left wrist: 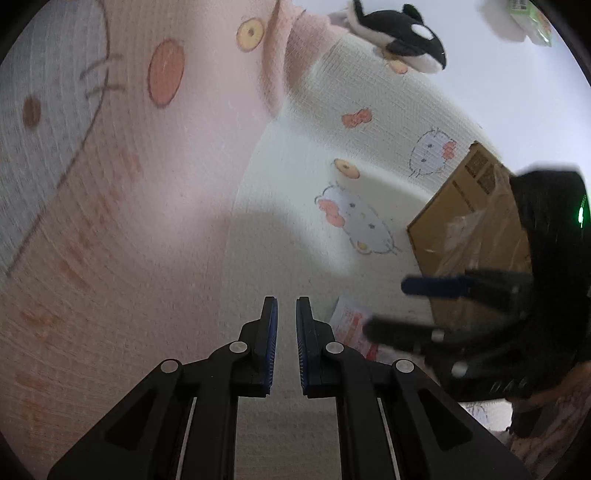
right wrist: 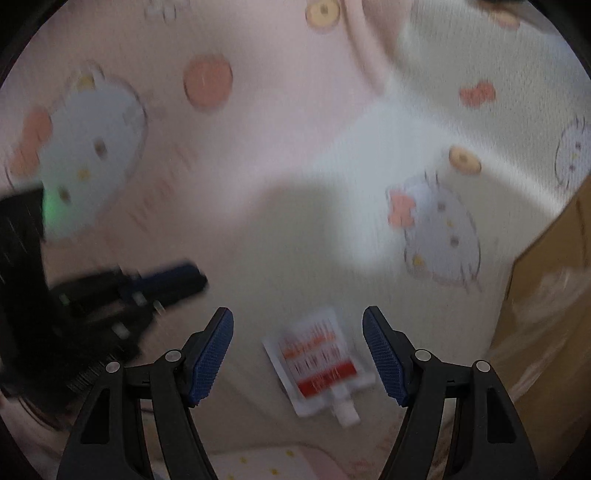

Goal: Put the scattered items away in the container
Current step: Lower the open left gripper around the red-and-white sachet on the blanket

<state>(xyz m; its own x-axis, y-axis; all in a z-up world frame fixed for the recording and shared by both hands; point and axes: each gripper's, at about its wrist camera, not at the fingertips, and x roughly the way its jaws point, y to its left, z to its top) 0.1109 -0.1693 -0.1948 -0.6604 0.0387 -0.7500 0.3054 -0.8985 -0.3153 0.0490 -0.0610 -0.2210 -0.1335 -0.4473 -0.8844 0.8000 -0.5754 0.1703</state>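
Observation:
A white spouted pouch [right wrist: 317, 358] with red and orange print lies flat on the cartoon-cat play mat [right wrist: 295, 221]. My right gripper [right wrist: 298, 310] hovers open just above it, one finger on each side, the pads not touching it. The left wrist view shows the same pouch [left wrist: 351, 325] partly hidden behind my right gripper [left wrist: 385, 306]. My left gripper [left wrist: 286, 301] is shut to a thin gap with nothing in it, over bare mat to the left of the pouch. A black-and-white orca plush [left wrist: 399, 33] lies far off. The cardboard box [left wrist: 469, 221] stands at the right.
The box [right wrist: 546, 314] has clear plastic film over its side and stands close to my right gripper's right finger. A green-and-white packet [left wrist: 532, 18] lies on the floor beyond the mat. A pale pink cushion edge [right wrist: 266, 461] shows at the bottom.

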